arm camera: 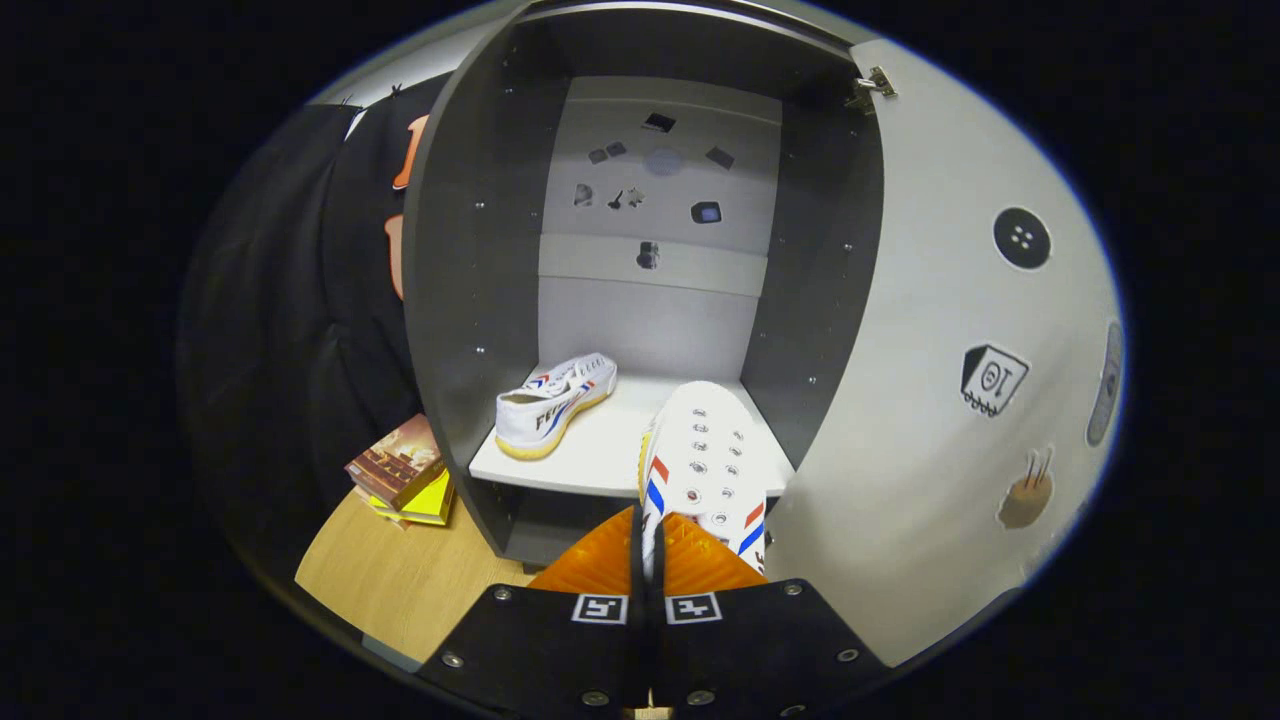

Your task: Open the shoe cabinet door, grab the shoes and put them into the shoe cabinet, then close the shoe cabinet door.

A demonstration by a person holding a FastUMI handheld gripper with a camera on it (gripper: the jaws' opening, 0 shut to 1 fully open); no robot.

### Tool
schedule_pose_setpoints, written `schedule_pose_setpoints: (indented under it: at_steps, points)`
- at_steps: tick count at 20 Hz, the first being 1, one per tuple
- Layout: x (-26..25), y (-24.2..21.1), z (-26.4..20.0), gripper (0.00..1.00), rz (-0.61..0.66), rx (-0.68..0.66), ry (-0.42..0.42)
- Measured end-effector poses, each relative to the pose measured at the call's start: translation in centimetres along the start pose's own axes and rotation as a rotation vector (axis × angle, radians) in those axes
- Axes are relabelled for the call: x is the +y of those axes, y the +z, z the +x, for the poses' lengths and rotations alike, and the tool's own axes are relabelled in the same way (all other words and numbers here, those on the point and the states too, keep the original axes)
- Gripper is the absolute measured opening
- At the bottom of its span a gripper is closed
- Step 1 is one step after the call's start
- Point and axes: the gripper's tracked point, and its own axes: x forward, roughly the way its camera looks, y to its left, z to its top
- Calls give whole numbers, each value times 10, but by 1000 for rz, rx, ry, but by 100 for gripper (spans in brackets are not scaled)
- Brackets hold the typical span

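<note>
Carrying the second shoe (705,460) toward the shelf is the step in hand, by my reading. Nearest, the tongs (650,545) are clamped together on the rear edge of that shoe, its toe pointing ahead over the shelf's (600,450) front lip. Beside it on the right stands the cabinet door (930,380), swung wide open. Further in, the first shoe (555,400) already rests on the shelf's left side, near the cabinet's (470,250) left wall. Next move: push forward, lower the shoe onto the free right part, release, withdraw, then shut the door.
</note>
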Motion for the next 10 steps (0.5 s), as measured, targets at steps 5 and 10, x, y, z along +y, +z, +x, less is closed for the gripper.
schedule_pose_setpoints:
  at_steps: [5, 10]
  points:
    - [-8, 36, 62, 0, -37, -21, -20]
    - [-16, 34, 136, 0, -42, 25, -30]
